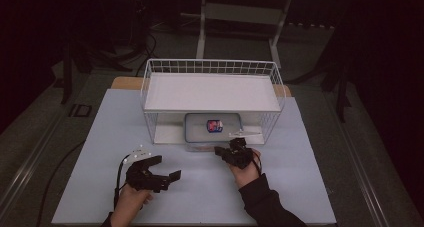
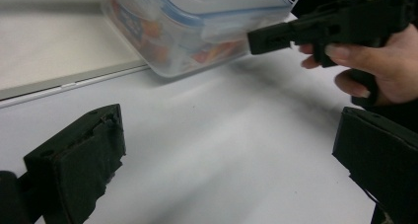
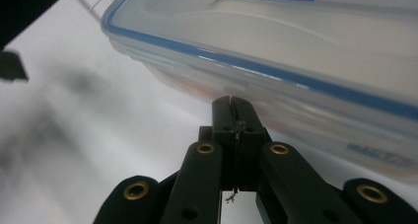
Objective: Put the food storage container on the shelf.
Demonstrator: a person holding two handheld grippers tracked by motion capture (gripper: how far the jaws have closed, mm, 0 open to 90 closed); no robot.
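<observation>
A clear plastic container (image 1: 200, 129) with a blue-rimmed lid and a red-and-blue label sits under the white wire rack (image 1: 210, 67), its front edge sticking out. My right gripper (image 1: 219, 150) is shut, its tips right at the container's front side (image 3: 296, 51), below the lid rim; nothing shows between the jaws (image 3: 231, 105). In the left gripper view the same shut jaws (image 2: 256, 40) point at the container's side flap (image 2: 222, 30). My left gripper (image 1: 167, 168) stands open over bare table, left of and nearer than the container (image 2: 187, 21), nothing between its jaws (image 2: 226, 155).
The rack has a solid white shelf (image 1: 210, 92) above the container and wire walls at the sides and back. The pale table top (image 1: 100, 152) stretches left and right of the hands. Dark floor and furniture legs (image 1: 201, 32) lie beyond the table.
</observation>
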